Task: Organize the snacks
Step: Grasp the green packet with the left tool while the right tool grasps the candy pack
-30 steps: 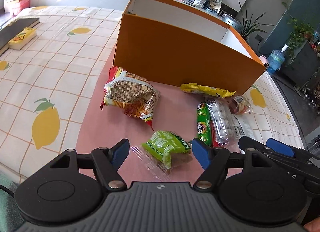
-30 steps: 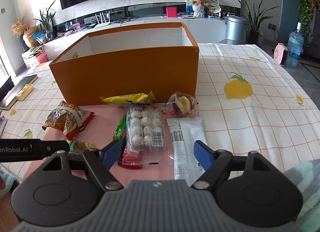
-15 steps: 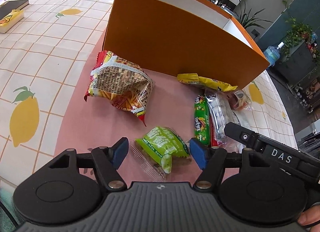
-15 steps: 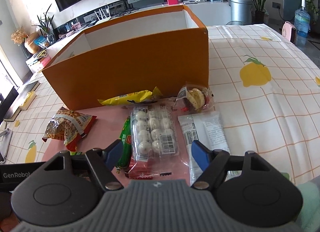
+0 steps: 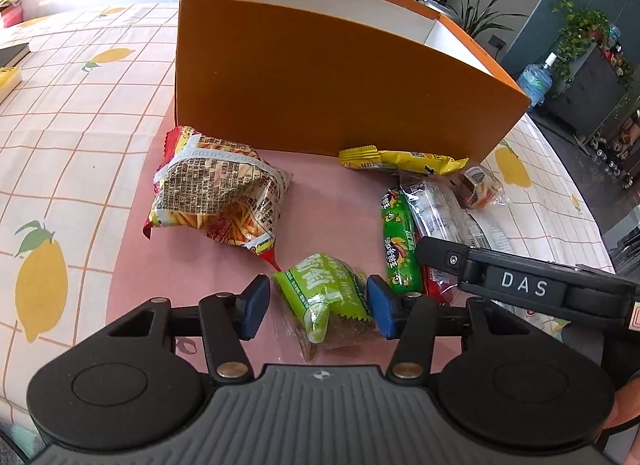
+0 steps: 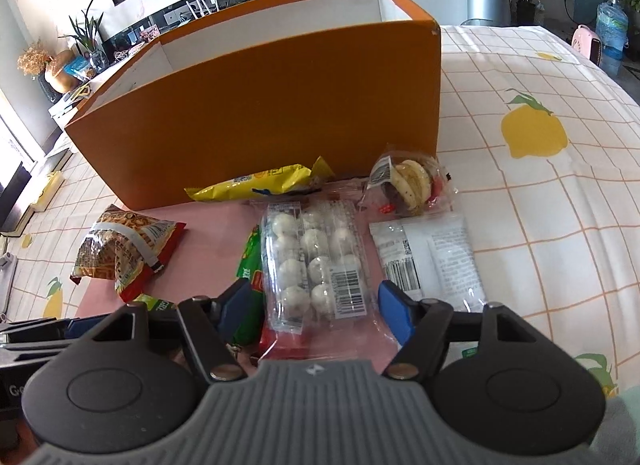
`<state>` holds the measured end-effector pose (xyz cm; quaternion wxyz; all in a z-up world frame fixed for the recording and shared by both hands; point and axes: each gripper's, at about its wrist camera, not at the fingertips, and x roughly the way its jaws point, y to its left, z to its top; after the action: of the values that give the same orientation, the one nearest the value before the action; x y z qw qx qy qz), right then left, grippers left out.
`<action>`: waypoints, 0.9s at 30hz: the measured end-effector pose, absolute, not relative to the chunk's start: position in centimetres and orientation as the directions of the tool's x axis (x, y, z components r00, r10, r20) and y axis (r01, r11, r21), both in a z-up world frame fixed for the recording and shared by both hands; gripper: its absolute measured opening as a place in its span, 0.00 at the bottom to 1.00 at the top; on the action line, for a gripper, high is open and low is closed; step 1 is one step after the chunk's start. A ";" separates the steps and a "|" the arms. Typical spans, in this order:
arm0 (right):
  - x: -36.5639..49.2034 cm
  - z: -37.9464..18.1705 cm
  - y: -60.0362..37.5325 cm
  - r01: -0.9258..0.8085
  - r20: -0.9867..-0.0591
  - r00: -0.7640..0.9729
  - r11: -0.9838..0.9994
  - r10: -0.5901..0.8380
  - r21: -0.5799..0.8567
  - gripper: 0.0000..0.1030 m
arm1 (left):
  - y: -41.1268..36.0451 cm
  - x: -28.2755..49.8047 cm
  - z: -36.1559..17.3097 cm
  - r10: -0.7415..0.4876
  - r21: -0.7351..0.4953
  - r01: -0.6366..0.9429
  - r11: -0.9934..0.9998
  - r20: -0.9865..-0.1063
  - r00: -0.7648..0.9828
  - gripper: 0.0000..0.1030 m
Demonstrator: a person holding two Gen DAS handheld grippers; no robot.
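On a pink mat before an orange box, snacks are being sorted. The left gripper is being closed around a green packet — its blue pads not yet pressing. The right gripper is being closed over a clear tray of white balls, still untouched; a green stick pack is crowding its left finger. A chip bag is lying nearby.
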<state>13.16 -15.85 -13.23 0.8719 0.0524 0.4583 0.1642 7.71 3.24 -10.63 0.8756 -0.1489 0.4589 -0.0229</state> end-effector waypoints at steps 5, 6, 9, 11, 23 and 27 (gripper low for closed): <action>13.1 -13.5 -15.7 -0.241 -0.782 0.526 0.941 0.334 0.239 0.55 | 3.2 7.8 -10.7 -0.179 -0.274 -0.078 0.959 -0.792 0.583 0.56; 13.0 -13.5 -15.6 -0.250 -0.782 0.528 0.941 0.331 0.230 0.55 | 3.1 7.9 -10.7 -0.178 -0.272 -0.076 0.959 -0.792 0.584 0.56; 12.6 -13.4 -15.3 -0.268 -0.780 0.536 0.941 0.323 0.205 0.52 | 3.0 7.8 -10.7 -0.173 -0.265 -0.073 0.961 -0.787 0.592 0.55; 12.5 -13.4 -15.3 -0.271 -0.780 0.537 0.941 0.322 0.202 0.52 | 2.9 7.7 -10.6 -0.167 -0.263 -0.076 0.962 -0.785 0.596 0.53; 10.9 -12.5 -16.6 -0.271 -0.781 0.523 0.936 0.341 0.227 0.51 | 2.6 6.2 -9.6 -0.155 -0.247 -0.069 0.967 -0.777 0.611 0.49; 9.9 -12.4 -17.4 -0.254 -0.790 0.512 0.938 0.337 0.236 0.51 | 2.4 5.6 -9.0 -0.148 -0.241 -0.067 0.968 -0.766 0.626 0.49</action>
<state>9.94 -17.40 -12.44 0.8684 0.0450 0.4635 0.1703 5.62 2.43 -8.97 0.8929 -0.1243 0.4321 -0.0226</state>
